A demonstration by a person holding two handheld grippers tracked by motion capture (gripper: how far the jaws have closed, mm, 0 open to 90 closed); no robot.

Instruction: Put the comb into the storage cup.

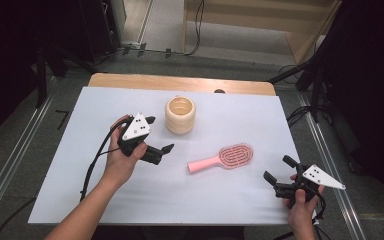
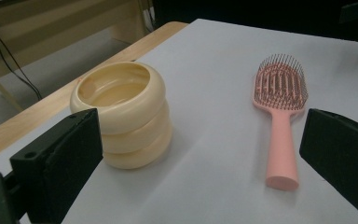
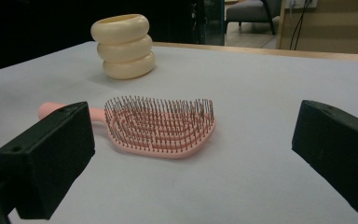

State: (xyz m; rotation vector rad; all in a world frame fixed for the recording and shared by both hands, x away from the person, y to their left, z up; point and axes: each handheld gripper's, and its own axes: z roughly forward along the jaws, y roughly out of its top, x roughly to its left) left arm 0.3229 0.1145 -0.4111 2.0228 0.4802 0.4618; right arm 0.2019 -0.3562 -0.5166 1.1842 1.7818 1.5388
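Bare table (image 1: 145, 195) lies between each claw and the hairbrush (image 1: 225, 157).

My left claw (image 2: 205, 158): both black jaws spread wide, holding nothing. Between them, on the white table (image 2: 214, 70): one cream holder (image 2: 123, 114) of three stacked rings, upright, hollow top showing, near my left jaw; one pink hairbrush (image 2: 280, 105), bristles up, handle end toward me, near my right jaw. Holder and brush lie apart. Wooden table edge at far left.

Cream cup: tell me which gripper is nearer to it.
Left. The left gripper sits just beside the cream cup, on its near-left; the right gripper is far off, beyond the pink hairbrush.
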